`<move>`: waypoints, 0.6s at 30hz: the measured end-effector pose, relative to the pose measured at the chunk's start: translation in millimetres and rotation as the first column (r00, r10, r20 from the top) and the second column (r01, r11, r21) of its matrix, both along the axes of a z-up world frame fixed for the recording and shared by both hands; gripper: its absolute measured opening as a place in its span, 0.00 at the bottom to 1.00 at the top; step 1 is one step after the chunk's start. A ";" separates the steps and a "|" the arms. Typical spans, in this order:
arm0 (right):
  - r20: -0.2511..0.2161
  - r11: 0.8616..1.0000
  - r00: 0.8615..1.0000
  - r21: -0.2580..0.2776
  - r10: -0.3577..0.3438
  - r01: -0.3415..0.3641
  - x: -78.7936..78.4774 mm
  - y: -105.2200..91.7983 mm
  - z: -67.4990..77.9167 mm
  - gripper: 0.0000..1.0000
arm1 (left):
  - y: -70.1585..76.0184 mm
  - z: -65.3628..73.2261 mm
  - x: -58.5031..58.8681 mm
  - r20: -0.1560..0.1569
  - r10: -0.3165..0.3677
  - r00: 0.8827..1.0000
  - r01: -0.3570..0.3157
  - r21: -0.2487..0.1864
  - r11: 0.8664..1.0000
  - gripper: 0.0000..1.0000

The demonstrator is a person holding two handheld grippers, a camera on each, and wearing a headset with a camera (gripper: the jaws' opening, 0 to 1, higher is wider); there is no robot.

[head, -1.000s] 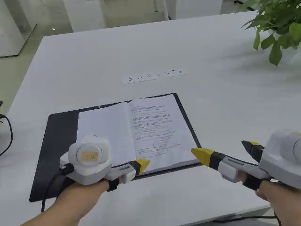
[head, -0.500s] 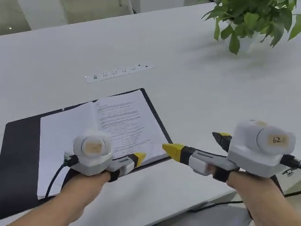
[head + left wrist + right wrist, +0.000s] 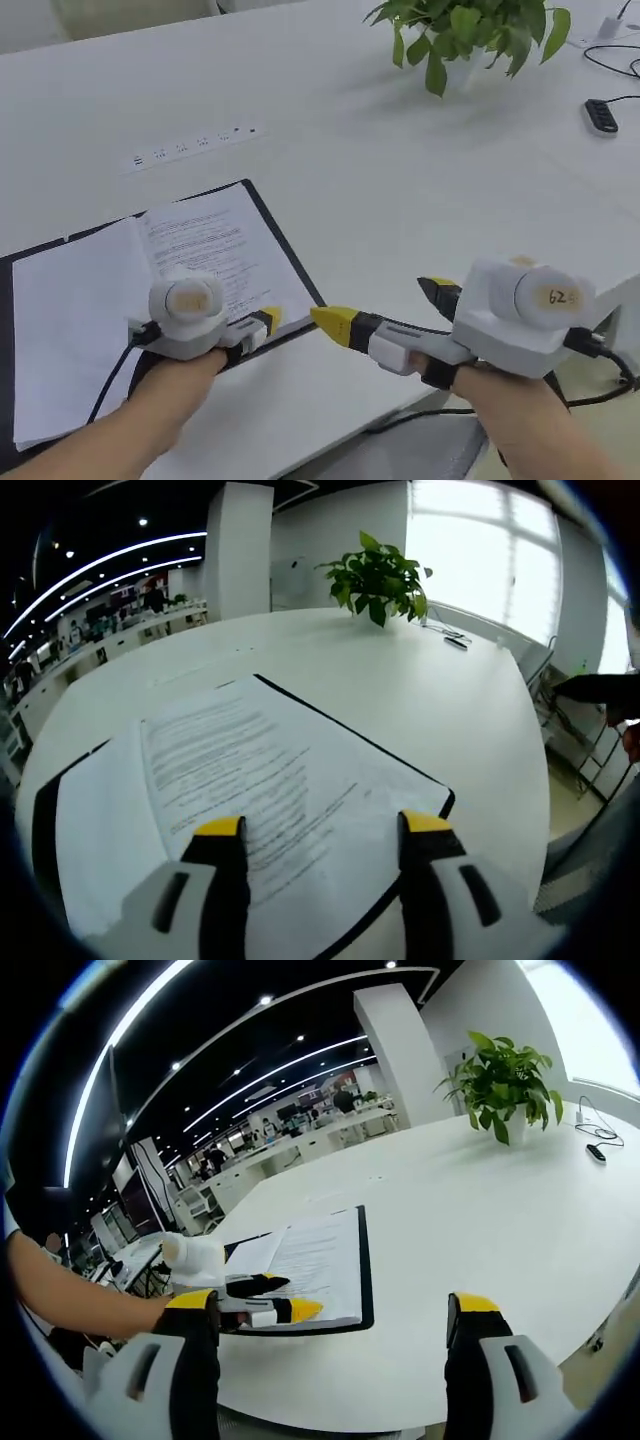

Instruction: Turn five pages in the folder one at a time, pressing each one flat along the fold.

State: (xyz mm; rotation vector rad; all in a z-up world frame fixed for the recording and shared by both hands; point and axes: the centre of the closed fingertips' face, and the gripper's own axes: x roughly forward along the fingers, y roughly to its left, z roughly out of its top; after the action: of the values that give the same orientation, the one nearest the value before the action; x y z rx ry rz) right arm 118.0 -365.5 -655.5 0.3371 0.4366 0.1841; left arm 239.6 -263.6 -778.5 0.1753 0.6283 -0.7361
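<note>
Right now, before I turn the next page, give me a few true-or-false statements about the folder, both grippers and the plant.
1. The folder lies open on the table. True.
2. The right gripper is clamped on a page. False: its jaws stand open over bare table, just off the folder's right edge.
3. The left gripper has its jaws open over the lower part of the printed page. True.
4. The potted plant stands on the folder. False: it stands at the far side of the table, well apart from the folder.
</note>
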 end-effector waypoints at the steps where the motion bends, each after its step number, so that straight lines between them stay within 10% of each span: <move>1: 0.001 1.000 1.000 -0.002 0.001 -0.001 -0.5 0.4 0.1 0.94 | 0.5 -1.4 1.0 0.015 0.006 1.000 -0.006 0.008 1.000 0.56; 2: 0.004 1.000 1.000 -0.003 0.002 -0.002 -0.8 0.8 0.3 0.94 | 5.2 -0.8 4.8 0.064 0.005 0.998 -0.008 0.053 0.999 0.51; 18: -0.004 1.000 1.000 0.006 -0.001 0.001 5.8 1.8 -3.1 0.92 | -1.8 -0.9 0.8 0.143 -0.026 0.989 0.025 0.010 1.000 0.20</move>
State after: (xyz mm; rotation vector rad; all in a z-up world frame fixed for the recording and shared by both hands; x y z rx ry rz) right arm 123.8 -363.8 -658.6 0.3435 0.4400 0.1840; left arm 240.4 -265.5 -779.3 0.2421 0.4927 -0.7388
